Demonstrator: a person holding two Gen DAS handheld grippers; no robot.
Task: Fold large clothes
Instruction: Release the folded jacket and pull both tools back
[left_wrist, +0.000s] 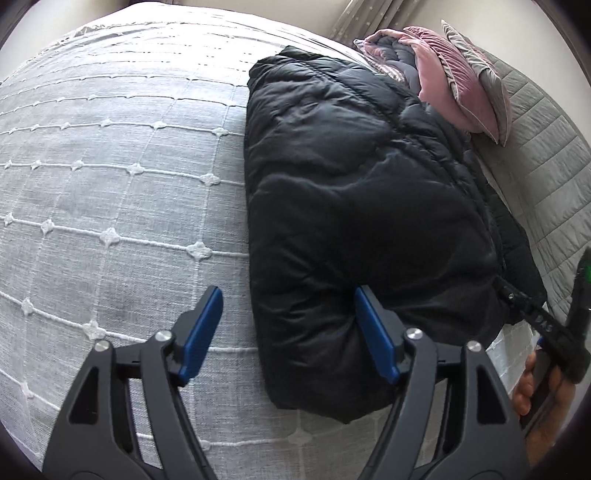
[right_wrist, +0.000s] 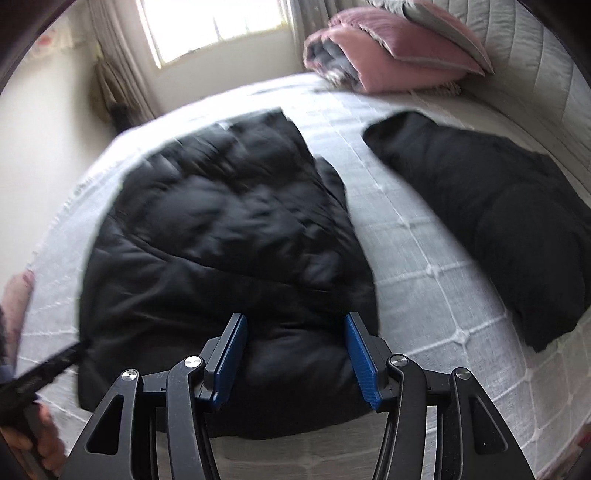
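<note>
Two hand-held grippers (left_wrist: 288, 334) (right_wrist: 295, 363), two black jackets (right_wrist: 221, 258) (right_wrist: 498, 229), two pillows (right_wrist: 402, 55)

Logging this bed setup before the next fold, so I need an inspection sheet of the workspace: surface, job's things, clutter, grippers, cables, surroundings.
Surface: bedspread, grey-white, stitched grid.
Job's things: black puffer jacket, folded; second black garment apart on its right.
Clutter: pink pillows and a folded blanket at the head end.
Grippers: left gripper open, one of its fingers at the jacket's edge; right gripper open above the jacket.
Cables: nothing seen.
Surroundings: window, curtains, padded headboard.
</note>
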